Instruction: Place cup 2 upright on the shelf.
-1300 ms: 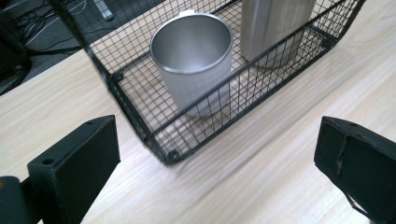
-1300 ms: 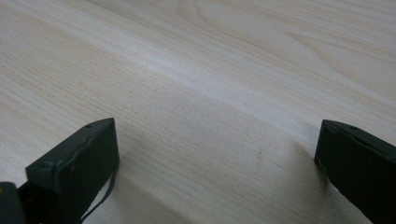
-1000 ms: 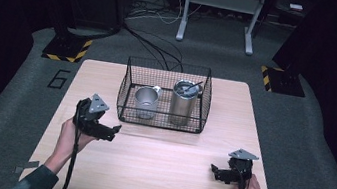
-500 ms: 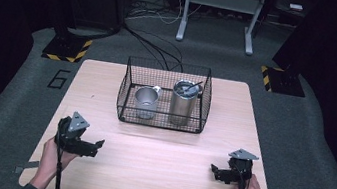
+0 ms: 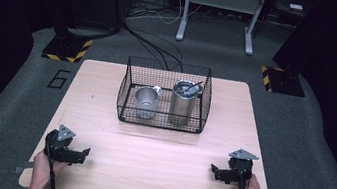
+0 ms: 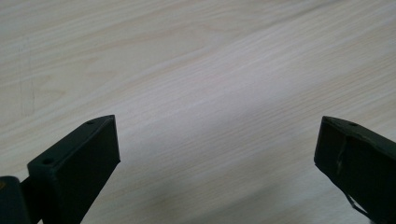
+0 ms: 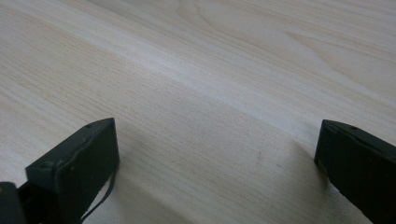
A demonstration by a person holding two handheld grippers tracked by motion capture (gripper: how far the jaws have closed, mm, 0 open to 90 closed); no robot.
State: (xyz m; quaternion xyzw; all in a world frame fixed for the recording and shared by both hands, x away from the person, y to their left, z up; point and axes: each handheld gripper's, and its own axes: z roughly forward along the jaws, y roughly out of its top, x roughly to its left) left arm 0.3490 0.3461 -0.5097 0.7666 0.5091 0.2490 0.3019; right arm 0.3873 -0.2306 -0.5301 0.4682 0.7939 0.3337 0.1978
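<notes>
A dark room with grey carpet and loose cables on the floor surrounds a pale wooden worktop [image 5: 154, 173]. Toward its far middle stands a black wire-mesh basket [image 5: 129, 91], and inside it, side by side, sit a short silver metal mug [image 5: 145, 102] with a handle, on the left, and a taller brushed-steel tumbler [image 5: 182, 104] on the right, something dark and thin lying across its mouth; what that is cannot be told.

The left gripper [image 5: 82, 152] rests at the near left corner of the worktop, the right gripper [image 5: 214, 171] at the near right corner, each held low by a hand. Both are released: in the left gripper view and the right gripper view the black jaws stand wide apart over bare wood grain, with nothing between them. Both are well apart from the basket.

This looks like a rest pose, with both vessels lodged in the basket and no grasp begun. The next move would likely call for one gripper to lift, travel forward over the basket's rim, and come down on a vessel from above, since the mesh walls block any sideways approach.
</notes>
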